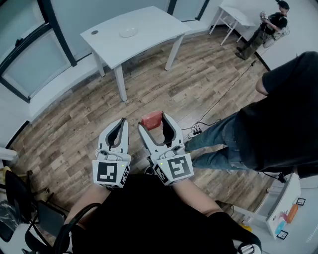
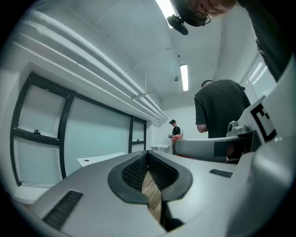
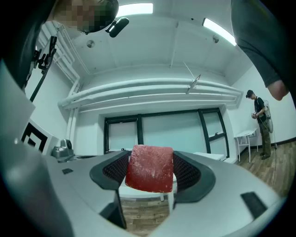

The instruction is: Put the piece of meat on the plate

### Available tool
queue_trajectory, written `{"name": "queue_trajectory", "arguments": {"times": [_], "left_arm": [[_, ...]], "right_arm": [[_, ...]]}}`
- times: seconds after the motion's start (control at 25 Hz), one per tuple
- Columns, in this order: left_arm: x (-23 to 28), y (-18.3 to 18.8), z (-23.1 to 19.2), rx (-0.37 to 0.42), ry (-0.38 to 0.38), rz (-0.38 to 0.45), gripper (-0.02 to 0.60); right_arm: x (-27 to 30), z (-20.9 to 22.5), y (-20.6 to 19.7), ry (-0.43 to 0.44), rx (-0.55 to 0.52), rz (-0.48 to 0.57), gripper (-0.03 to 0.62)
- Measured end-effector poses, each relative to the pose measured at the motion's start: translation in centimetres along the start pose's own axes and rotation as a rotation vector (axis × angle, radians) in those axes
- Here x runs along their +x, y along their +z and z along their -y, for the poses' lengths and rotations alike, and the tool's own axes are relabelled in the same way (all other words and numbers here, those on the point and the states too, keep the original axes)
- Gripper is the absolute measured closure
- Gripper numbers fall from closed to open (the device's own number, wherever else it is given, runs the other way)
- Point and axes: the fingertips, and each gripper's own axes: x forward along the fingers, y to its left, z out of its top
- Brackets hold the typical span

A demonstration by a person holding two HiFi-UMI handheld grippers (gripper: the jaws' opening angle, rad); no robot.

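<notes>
A red, square-cut piece of meat [image 1: 151,119] sits clamped between the pads of my right gripper [image 1: 153,120], which is shut on it and held level above the wooden floor. The right gripper view shows the meat [image 3: 150,169] upright between the two dark pads [image 3: 188,172]. My left gripper [image 1: 122,122] hangs just to its left, shut with nothing in it; its fingertips [image 2: 138,159] meet in the left gripper view. A small white plate [image 1: 128,32] lies on a white table [image 1: 149,25] far ahead, well away from both grippers.
A person in a black shirt and jeans [image 1: 268,134] stands close on the right. Another person [image 1: 271,25] stands far off by a second white table [image 1: 236,15]. A cable and power strip [image 1: 196,131] lie on the floor just ahead. Glass walls line the left.
</notes>
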Motion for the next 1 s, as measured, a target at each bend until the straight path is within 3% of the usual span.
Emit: {"name": "queue_trajectory", "arguments": {"times": [0.4, 1.0], "left_arm": [[0.7, -0.1, 1.3, -0.001, -0.016, 0.000, 0.578], [1.7, -0.7, 5.0, 0.007, 0.017, -0.006, 0.578]], "right_arm": [[-0.6, 1.1, 0.2, -0.013, 0.005, 0.004, 0.292], [-2.8, 3.7, 0.8, 0.047, 0.024, 0.030, 0.292]]}}
